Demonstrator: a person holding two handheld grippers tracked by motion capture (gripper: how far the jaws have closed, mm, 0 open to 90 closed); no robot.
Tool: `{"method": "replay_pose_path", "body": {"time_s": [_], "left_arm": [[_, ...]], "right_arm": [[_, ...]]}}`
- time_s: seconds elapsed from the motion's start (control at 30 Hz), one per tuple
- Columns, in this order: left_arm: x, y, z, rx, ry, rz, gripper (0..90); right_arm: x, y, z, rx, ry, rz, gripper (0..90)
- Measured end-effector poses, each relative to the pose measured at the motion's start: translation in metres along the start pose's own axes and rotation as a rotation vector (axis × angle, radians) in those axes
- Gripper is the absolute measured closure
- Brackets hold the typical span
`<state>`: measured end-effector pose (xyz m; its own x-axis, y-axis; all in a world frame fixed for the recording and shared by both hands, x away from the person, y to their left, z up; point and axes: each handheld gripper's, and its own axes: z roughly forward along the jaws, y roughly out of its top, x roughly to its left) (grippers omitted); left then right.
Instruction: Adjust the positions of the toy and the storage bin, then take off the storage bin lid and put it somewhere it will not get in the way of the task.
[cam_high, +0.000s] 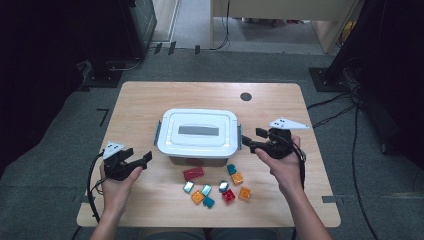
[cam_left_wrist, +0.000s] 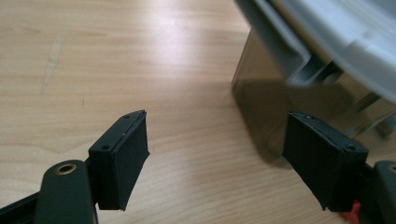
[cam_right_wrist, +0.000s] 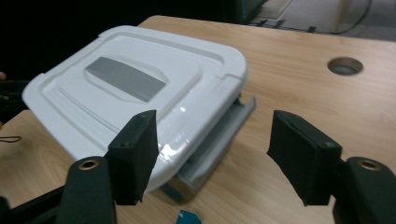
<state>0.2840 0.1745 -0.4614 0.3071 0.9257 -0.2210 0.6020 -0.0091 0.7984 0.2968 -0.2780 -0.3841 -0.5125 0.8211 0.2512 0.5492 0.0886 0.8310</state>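
Note:
A white lidded plastic box (cam_high: 197, 131) with a grey panel in its lid stands in the middle of the wooden table (cam_high: 140, 105). My left gripper (cam_high: 140, 155) is open just off the box's left end, jaws pointing toward it. In the left gripper view the open gripper (cam_left_wrist: 217, 121) has nothing between its jaws, and the box wall (cam_left_wrist: 261, 112) and grey side latch (cam_left_wrist: 292, 51) are close ahead on the right. My right gripper (cam_high: 253, 138) is open beside the box's right end. From the right gripper view, the gripper (cam_right_wrist: 212, 119) looks across the lid (cam_right_wrist: 130, 88) and the grey latch (cam_right_wrist: 219, 144).
Several small coloured bricks lie in front of the box, among them a red one (cam_high: 193, 173), an orange one (cam_high: 237, 178) and a teal one (cam_high: 208, 201). A round cable hole (cam_high: 245, 96) sits at the table's far right. Cables and dark equipment surround the table.

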Motion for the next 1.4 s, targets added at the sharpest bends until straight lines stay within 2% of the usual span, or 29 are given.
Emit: {"method": "replay_pose_path", "body": {"time_s": [0.1, 0.23, 0.3, 0.33, 0.37, 0.4, 0.43, 0.57, 0.67, 0.83, 0.9, 1.0, 1.07, 1.17, 1.3, 1.4], "left_arm": [[0.006, -0.007, 0.006, 0.027, 0.023, 0.001, 22.1], [0.013, -0.014, 0.010, 0.053, 0.038, -0.003, 20.9], [0.015, -0.017, 0.010, 0.057, 0.043, -0.005, 20.1], [0.017, -0.018, 0.011, 0.059, 0.046, -0.004, 20.0], [0.017, -0.018, 0.011, 0.059, 0.046, -0.004, 19.9], [0.020, -0.020, 0.012, 0.068, 0.054, -0.007, 19.9], [0.021, -0.021, 0.012, 0.070, 0.056, -0.011, 19.8], [0.022, -0.021, 0.013, 0.074, 0.057, -0.013, 19.9], [0.021, -0.021, 0.013, 0.073, 0.052, -0.014, 19.9], [0.020, -0.021, 0.013, 0.075, 0.041, -0.007, 19.8], [0.020, -0.020, 0.012, 0.075, 0.039, -0.006, 19.9], [0.019, -0.020, 0.011, 0.073, 0.026, -0.010, 20.0], [0.018, -0.019, 0.010, 0.067, 0.008, -0.010, 20.3], [0.015, -0.018, 0.010, 0.056, -0.002, 0.004, 20.6], [0.017, -0.021, 0.012, 0.069, 0.005, 0.017, 21.6], [0.018, -0.023, 0.015, 0.082, 0.011, 0.023, 21.6]], "right_arm": [[0.005, 0.012, 0.005, -0.007, 0.016, -0.055, 35.4], [0.016, 0.027, 0.016, -0.043, 0.024, -0.177, 45.6], [0.020, 0.033, 0.023, -0.053, 0.054, -0.224, 47.8], [0.022, 0.037, 0.028, -0.053, 0.093, -0.239, 50.2], [0.022, 0.037, 0.028, -0.053, 0.093, -0.239, 50.2], [0.024, 0.041, 0.036, -0.067, 0.155, -0.270, 55.6], [0.027, 0.044, 0.042, -0.051, 0.181, -0.291, 58.1], [0.039, 0.050, 0.061, 0.033, 0.228, -0.387, 59.6], [0.049, 0.053, 0.076, 0.098, 0.303, -0.415, 61.2], [0.058, 0.057, 0.096, 0.141, 0.340, -0.438, 54.0], [0.061, 0.057, 0.104, 0.157, 0.339, -0.466, 53.1], [0.062, 0.057, 0.111, 0.182, 0.350, -0.468, 51.6], [0.062, 0.054, 0.123, 0.216, 0.326, -0.490, 52.1], [0.061, 0.052, 0.128, 0.221, 0.343, -0.504, 52.7], [0.056, 0.053, 0.131, 0.226, 0.362, -0.504, 59.2], [0.052, 0.053, 0.132, 0.220, 0.382, -0.510, 59.8]]}}
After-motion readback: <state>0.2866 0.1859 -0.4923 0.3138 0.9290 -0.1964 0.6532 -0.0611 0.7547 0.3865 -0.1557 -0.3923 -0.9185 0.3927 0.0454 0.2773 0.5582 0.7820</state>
